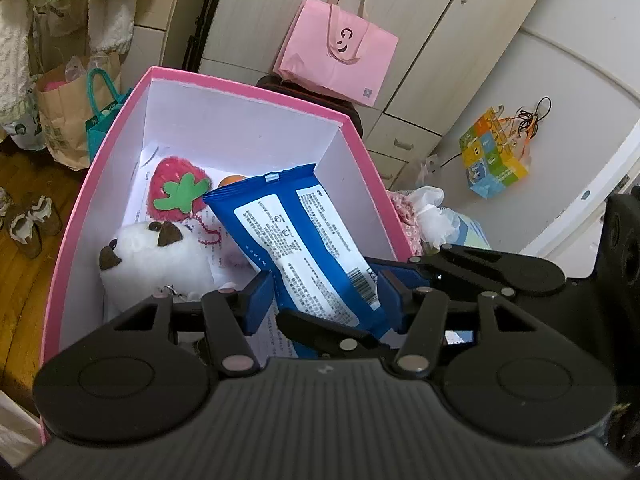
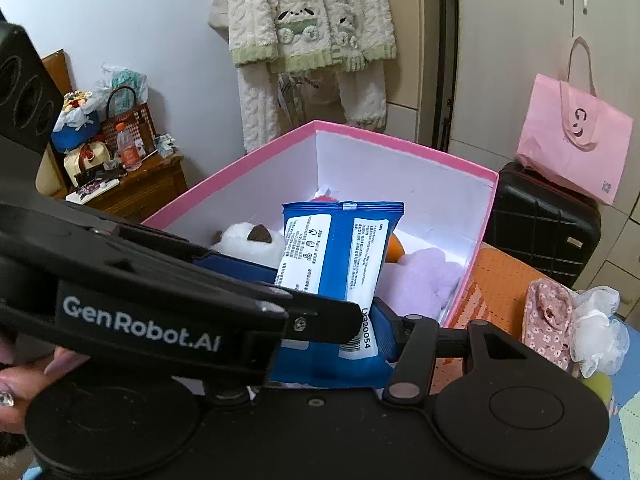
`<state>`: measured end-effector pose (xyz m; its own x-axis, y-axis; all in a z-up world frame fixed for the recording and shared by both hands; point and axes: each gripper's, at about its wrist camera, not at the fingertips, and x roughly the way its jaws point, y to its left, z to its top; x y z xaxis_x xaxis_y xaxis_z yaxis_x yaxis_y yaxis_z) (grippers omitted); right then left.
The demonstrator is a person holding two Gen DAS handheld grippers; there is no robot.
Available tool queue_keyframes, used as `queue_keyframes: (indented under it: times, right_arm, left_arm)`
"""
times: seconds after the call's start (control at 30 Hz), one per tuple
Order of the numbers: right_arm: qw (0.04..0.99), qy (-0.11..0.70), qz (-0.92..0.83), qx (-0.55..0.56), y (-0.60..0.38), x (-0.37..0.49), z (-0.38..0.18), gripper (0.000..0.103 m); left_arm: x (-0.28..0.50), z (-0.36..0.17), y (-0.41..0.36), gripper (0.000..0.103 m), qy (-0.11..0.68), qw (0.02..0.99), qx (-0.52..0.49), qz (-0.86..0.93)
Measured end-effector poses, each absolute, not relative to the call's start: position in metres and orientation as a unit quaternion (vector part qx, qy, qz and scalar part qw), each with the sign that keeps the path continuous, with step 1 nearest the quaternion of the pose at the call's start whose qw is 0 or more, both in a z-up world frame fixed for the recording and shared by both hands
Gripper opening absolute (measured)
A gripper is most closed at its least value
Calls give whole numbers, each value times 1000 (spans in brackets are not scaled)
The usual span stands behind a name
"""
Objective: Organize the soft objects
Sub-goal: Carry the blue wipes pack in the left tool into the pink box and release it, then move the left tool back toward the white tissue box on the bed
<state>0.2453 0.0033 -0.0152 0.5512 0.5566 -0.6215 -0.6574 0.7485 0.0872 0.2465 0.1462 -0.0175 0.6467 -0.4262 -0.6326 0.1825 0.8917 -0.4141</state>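
The left gripper (image 1: 320, 296) and the right gripper (image 2: 332, 300) are both clamping the near end of a blue wet-wipes pack (image 1: 296, 236), which is leaning forward into the pink box (image 1: 256, 96). Left of the pack, a white plush toy (image 1: 156, 264) and a strawberry plush (image 1: 176, 188) are lying inside.

Left wrist view: set just behind the left gripper (image 1: 324, 300), looking forward and down along its fingers, close above the pink box (image 1: 240, 92), wardrobe beyond. Right wrist view: behind the right gripper (image 2: 332, 312), likewise near, facing the same box (image 2: 400, 140) from its other side, with the left tool crossing the foreground. Shared by both: box interior, blue wipes pack (image 1: 304, 240) (image 2: 336, 252), pink bag (image 1: 340, 52) (image 2: 572, 140).
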Motion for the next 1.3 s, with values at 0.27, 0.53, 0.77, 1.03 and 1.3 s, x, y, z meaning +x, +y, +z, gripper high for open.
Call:
queue_keyframes:
  times: [0.27,0.53,0.77,1.03,1.3]
  right_arm:
    - [886,302,332,-114,0,224,-5,61]
    - [892,287,329,-118,-22,192,9,61]
    - [897,273,329,-116,-45,164,20,61]
    - [903,251,335,-95,-85,134,32,61]
    - [922,242,298,-53,-140,115,23,61]
  left_arm:
    - [217,1,144,60,336,926,-104,-136]
    - [173,29,145,61,304,938,-76,-147]
    - [131,50,134,61,277,942,-56,-182]
    - [102,62,116,61,272,938,-30,-213]
    - [86,57,88,62,280,930,-7,-239]
